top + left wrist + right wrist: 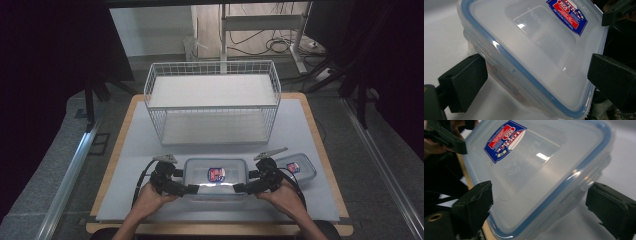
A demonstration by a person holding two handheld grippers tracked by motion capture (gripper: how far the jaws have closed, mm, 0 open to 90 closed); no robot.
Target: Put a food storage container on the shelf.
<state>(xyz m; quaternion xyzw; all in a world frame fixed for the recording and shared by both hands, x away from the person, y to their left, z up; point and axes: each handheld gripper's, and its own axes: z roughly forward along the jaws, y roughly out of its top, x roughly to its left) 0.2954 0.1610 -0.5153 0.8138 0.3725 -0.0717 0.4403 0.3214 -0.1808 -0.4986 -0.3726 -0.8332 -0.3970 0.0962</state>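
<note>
A large clear container with a blue-rimmed lid and a red and blue label lies at the near middle of the table. My left gripper holds its near left corner. In the left gripper view the jaws of my left gripper are spread wide and press on the container from both sides. My right gripper grips the near right corner the same way. In the right gripper view my right gripper has a jaw on each side of the container.
A smaller lidded container with the same label lies just behind the right hand. A white wire basket with a shelf stands at the back of the grey mat. The table's wooden edge runs close to the forearms.
</note>
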